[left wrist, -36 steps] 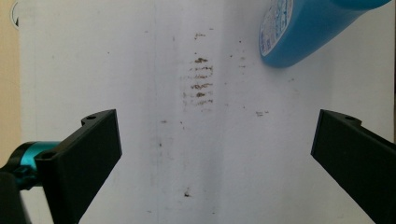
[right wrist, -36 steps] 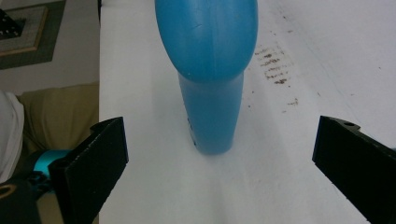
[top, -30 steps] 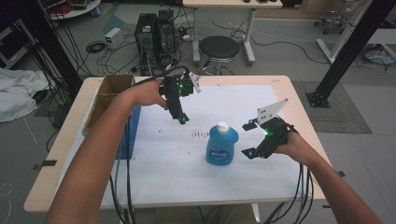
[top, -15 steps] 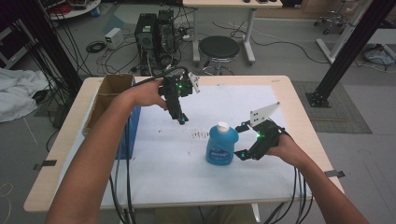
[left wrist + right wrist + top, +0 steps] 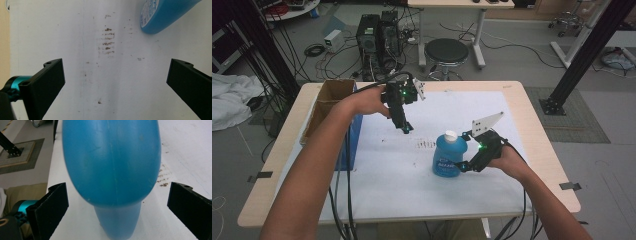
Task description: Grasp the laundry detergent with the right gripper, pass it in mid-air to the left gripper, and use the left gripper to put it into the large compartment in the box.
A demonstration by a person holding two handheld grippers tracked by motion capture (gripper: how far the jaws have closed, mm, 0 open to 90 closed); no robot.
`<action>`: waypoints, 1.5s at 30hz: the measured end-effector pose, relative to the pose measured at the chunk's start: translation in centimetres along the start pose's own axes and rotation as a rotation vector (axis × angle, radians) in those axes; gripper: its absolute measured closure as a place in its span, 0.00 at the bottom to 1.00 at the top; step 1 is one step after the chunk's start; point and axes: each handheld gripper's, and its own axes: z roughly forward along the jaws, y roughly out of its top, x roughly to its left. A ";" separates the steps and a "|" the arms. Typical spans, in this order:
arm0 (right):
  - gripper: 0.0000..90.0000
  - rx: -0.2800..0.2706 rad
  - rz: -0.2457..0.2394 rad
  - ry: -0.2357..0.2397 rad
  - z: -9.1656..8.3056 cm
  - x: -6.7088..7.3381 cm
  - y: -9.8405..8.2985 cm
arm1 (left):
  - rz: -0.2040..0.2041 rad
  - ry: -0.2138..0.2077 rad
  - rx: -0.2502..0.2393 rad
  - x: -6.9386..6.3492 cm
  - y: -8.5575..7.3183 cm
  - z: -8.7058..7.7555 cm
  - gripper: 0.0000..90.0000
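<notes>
A blue bottle with a white cap stands upright on the white sheet near the table's middle. My right gripper is open at the bottle's right side, its jaws spread on either side of the blue bottle body and not touching it. My left gripper hangs open above the sheet to the bottle's upper left, pointing down, with nothing between its jaws. The bottle's lower part shows at the top right of the left gripper view. Brown smudges mark the sheet beside the bottle.
An open cardboard box with a blue side stands at the table's left edge. The wooden table rim frames the sheet. Beyond the table are a black stool, computer towers and cables on the floor.
My right gripper has moved left toward the bottle until its open jaws flank the bottle body. The left gripper has stayed in place.
</notes>
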 end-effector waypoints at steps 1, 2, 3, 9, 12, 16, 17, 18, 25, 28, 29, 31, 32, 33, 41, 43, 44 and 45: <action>0.03 -0.002 0.001 0.000 0.1 -0.1 0.0 | 0.001 0.000 0.001 0.0 0.0 0.0 0.02; 0.03 -0.006 0.005 0.001 0.2 -0.1 -0.1 | 0.000 0.000 -0.002 0.0 0.0 0.0 0.02; 0.03 -0.010 0.004 0.001 0.3 -0.1 -0.1 | 0.003 0.001 0.001 0.0 0.0 0.0 0.02; 0.03 -0.020 0.006 0.007 0.9 0.0 -0.3 | 0.001 0.001 0.003 0.0 0.0 0.0 0.02; 0.03 -0.027 0.010 0.006 1.3 0.1 -0.5 | 0.002 0.001 0.005 -0.1 0.0 0.0 0.02; 0.03 -0.043 0.021 0.008 1.8 0.0 -0.8 | 0.003 0.002 0.002 -0.1 0.0 0.0 0.02; 0.03 -0.048 0.024 0.009 1.9 0.0 -0.8 | 0.002 0.003 0.001 -0.1 -0.1 0.0 0.02; 0.03 -0.053 0.027 0.007 2.0 0.0 -0.9 | 0.003 0.003 0.002 -0.1 -0.1 0.0 0.02; 0.05 -0.072 0.026 0.014 2.5 -0.1 -1.3 | -0.001 0.003 0.002 -0.1 -0.1 -0.1 0.02; 0.07 -0.086 0.026 0.012 2.5 -0.1 -1.4 | -0.006 0.002 0.000 -0.1 -0.2 -0.1 0.02; 0.09 -0.095 0.026 0.011 2.5 -0.1 -1.5 | -0.007 0.002 0.000 -0.1 -0.2 -0.1 0.02; 0.16 -0.117 0.017 0.015 2.5 -0.1 -1.7 | -0.005 0.003 -0.001 -0.1 -0.2 0.0 0.02; 0.16 -0.122 0.015 0.009 2.5 -0.1 -1.7 | -0.003 0.002 0.002 -0.1 -0.2 0.0 0.02; 0.16 -0.125 0.013 0.004 2.5 -0.1 -1.7 | -0.003 0.002 0.002 -0.1 -0.2 0.0 0.02; 0.20 -0.138 0.016 0.007 2.9 -0.1 -1.8 | -0.004 0.003 0.002 -0.2 -0.2 0.0 0.02; 0.29 -0.140 0.009 0.017 2.9 -0.1 -1.8 | -0.005 0.003 0.000 -0.2 -0.3 -0.1 0.02; 0.29 -0.143 0.006 0.018 3.0 -0.1 -1.8 | -0.005 0.004 0.000 -0.2 -0.3 -0.1 0.02; 0.29 -0.143 0.010 0.016 3.1 0.0 -1.9 | -0.006 0.004 0.001 -0.1 -0.3 0.0 0.02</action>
